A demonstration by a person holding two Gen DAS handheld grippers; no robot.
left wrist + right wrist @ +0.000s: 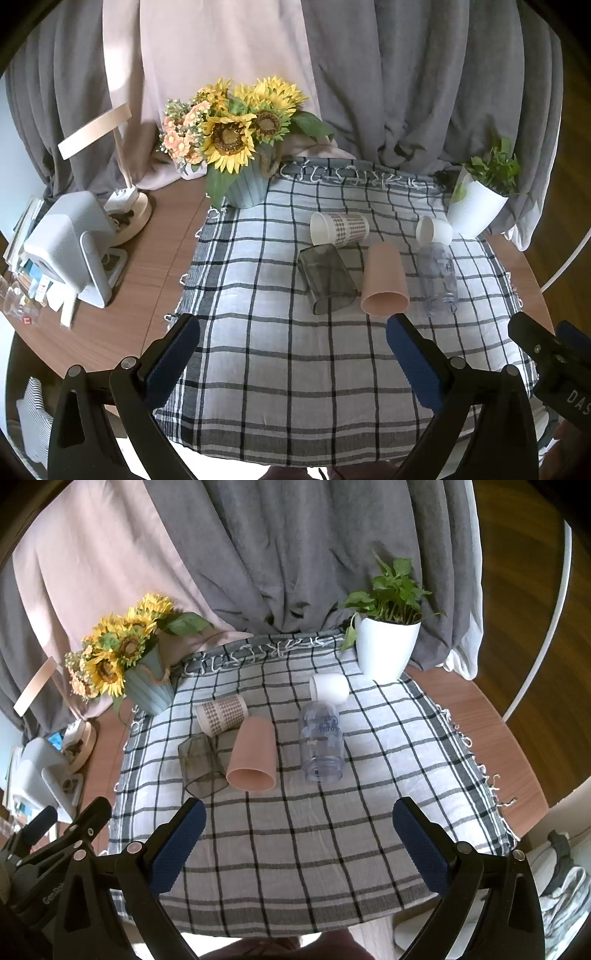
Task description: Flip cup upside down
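**5 cups down on the cloth, both tools wide open**

We hover short of the cluster, and neither tool holds anything: the left tool (291, 343) and the right tool (297, 829) both stand with their blue pads spread apart over bare checked cloth (314, 867). All 5 cups lie on their sides mid-cloth on the bench (122, 291).

The pink cup (253, 755) lies with its mouth toward us, touching the smoky grey tumbler (201, 766). It looks matte and rigid, probably light plastic, so we judge a firm squeeze across the wall near the middle will hold. The grey tumbler has squarer, flatter sides, which are friendly to flat pads. The clear cup (321, 744) with blue print looks glossy and likely slippery; being round, it may roll, so grip it behind the rim. The patterned paper cup (221, 716) is the soft 1: too much pressure would likely crush it. The small white cup (330, 687) lies farthest back, near the ribbed white planter (388, 650).

The crinkled cloth may bunch under a rolling cup.
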